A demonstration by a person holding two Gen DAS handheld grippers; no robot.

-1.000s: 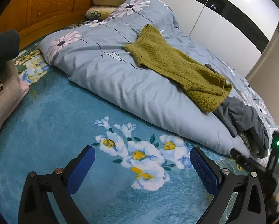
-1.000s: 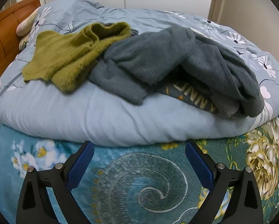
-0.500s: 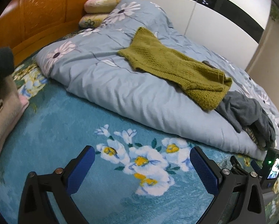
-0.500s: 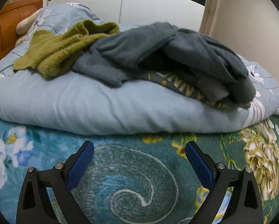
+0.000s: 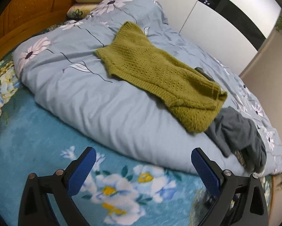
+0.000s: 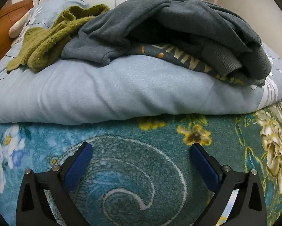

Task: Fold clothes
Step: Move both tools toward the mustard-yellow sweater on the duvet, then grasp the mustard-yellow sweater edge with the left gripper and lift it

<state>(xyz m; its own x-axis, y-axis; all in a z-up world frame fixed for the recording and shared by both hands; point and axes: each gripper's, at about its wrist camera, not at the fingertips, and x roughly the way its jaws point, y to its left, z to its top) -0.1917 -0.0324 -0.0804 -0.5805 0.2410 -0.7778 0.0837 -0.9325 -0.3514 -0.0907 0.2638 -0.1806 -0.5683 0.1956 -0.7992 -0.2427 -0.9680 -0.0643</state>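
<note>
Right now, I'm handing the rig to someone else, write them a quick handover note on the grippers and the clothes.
Left gripper: open, empty, over the teal floral bedspread.
Right gripper: open, empty, facing the grey pile.
Olive knit sweater: spread on the blue duvet, unfolded.
Grey sweatshirt: crumpled on the duvet beside the sweater, on top of a dark garment with yellow lettering.
Done: nothing on the duvet folded.
Left: fold all three.

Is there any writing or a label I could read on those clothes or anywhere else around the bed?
"NN": pale letters on the dark printed garment under the grey sweatshirt; the rest of the word is folded away and cannot be read.
Olive knitted sweater: no text shows.
Floral duvet and blanket: patterns only, no words.
</note>
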